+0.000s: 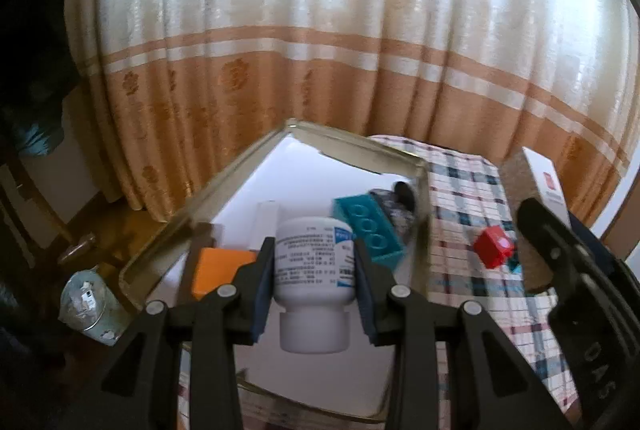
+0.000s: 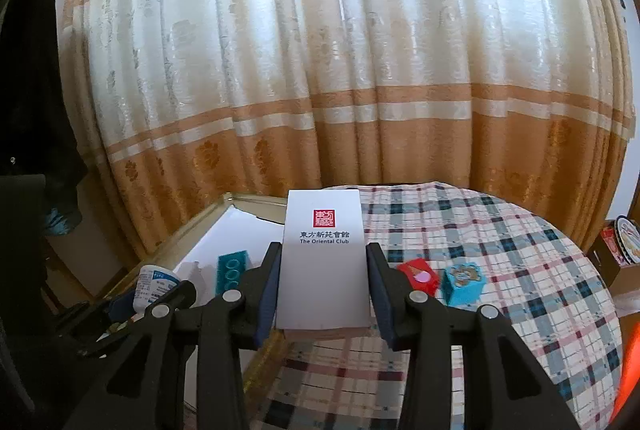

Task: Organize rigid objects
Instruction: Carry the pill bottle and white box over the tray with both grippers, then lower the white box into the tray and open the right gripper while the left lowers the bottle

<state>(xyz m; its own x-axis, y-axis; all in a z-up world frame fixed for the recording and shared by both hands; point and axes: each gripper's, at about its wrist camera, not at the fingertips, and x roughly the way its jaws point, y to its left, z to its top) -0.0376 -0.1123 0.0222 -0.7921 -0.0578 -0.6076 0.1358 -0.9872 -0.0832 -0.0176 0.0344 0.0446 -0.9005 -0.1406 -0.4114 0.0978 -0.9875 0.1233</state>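
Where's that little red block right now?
The red block lies on the checked tablecloth, outside the tray, right beside a blue block. In the right wrist view it sits just right of the held white box.

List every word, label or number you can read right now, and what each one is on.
"東方新苑會館" over "The Oriental Club", under a red square seal: flat white card box held in the right gripper.
Blue-and-black print on the white plastic pill bottle in the left gripper: too small to read.
Raised letters on the other gripper's black body: roughly "DAS", cut off.
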